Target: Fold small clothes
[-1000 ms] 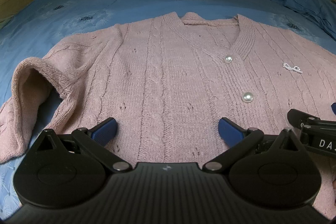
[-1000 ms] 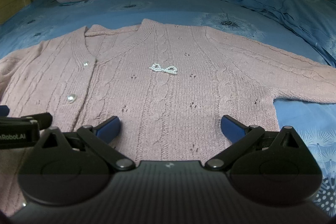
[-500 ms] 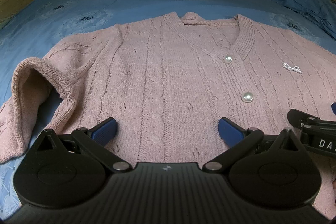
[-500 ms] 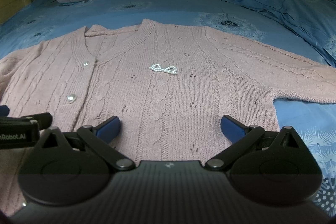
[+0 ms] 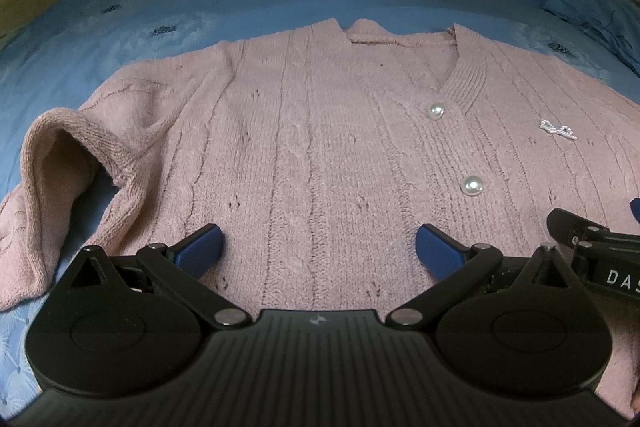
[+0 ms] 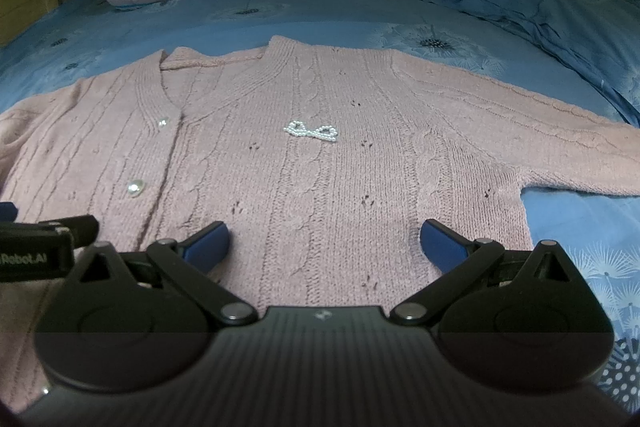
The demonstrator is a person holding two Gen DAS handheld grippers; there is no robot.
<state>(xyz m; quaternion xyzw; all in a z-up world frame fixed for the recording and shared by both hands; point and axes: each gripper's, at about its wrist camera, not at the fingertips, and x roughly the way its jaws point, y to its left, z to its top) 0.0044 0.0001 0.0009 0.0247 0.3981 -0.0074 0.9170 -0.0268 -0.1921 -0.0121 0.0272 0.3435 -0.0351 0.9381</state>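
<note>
Left wrist view: we see a pink cable-knit cardigan (image 5: 320,155) spread flat, front up, on the blue bedsheet (image 5: 200,11), with pearl buttons (image 5: 471,185), beneath our two spread, empty grippers: left gripper (image 5: 319,247), right gripper (image 6: 324,243).

1. Your pink cardigan (image 5: 304,147) is soft, bumpy knitted wool, not shiny.
2. Its round buttons (image 5: 471,185) look shiny like pearls.
3. The blue bed sheet (image 6: 320,15) is smooth cloth.
4. Your left gripper (image 5: 318,251) is matt black plastic with silver metal pins.
</note>
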